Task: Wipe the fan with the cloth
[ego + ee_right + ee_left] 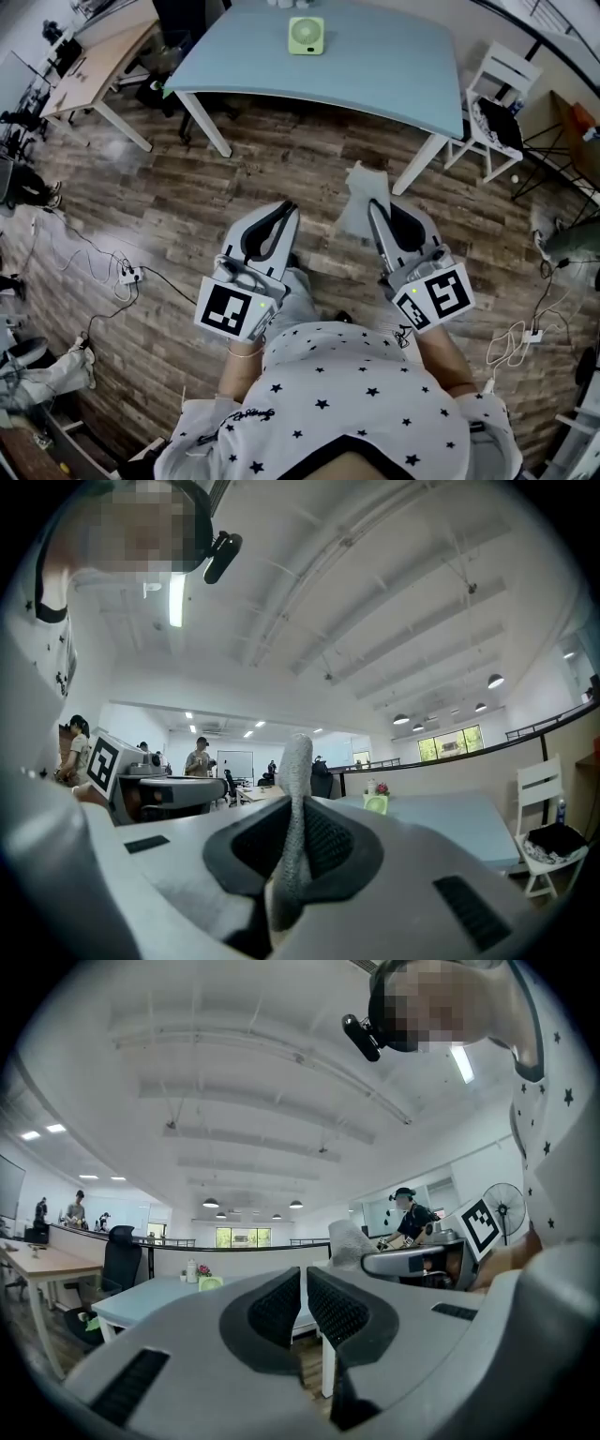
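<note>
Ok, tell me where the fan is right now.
Head view, top centre: the green fan stands on the pale blue table, ahead of and apart from the right gripper holding the cloth.

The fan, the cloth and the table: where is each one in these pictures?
fan (306, 35), head view, middle of its round green grille.
cloth (294, 771), right gripper view, its upright grey strip.
table (394, 66), head view, a bare part of its pale blue top.

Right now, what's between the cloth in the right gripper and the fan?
Head view: only wood floor, then bare tabletop, lie between the right gripper with its cloth and the fan.
</note>
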Demonstrator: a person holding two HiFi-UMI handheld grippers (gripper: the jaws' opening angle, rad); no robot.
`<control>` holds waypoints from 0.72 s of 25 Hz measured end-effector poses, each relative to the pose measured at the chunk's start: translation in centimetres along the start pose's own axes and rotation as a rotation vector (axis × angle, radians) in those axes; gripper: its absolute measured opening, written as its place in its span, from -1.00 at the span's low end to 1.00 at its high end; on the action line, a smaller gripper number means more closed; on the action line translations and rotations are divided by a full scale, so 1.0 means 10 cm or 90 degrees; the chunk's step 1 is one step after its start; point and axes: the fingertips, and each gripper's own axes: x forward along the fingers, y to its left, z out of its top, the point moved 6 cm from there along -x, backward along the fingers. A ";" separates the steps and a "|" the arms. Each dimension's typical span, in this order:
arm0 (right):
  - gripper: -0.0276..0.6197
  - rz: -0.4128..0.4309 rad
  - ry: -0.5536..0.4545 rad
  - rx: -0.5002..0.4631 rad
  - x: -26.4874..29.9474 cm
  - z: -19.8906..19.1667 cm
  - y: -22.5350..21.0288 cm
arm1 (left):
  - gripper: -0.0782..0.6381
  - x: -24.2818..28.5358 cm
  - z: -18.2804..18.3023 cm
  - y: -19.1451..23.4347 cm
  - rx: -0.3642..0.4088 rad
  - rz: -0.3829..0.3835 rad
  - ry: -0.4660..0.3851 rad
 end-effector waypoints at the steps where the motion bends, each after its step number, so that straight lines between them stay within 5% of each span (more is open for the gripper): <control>1: -0.84 -0.004 -0.002 -0.001 0.09 0.01 -0.03 | -0.66 0.04 0.00 0.09 -0.001 -0.003 -0.001; 18: -0.84 -0.044 0.010 0.017 1.72 -0.06 -0.28 | -0.66 0.55 -0.13 1.75 -0.008 -0.009 0.022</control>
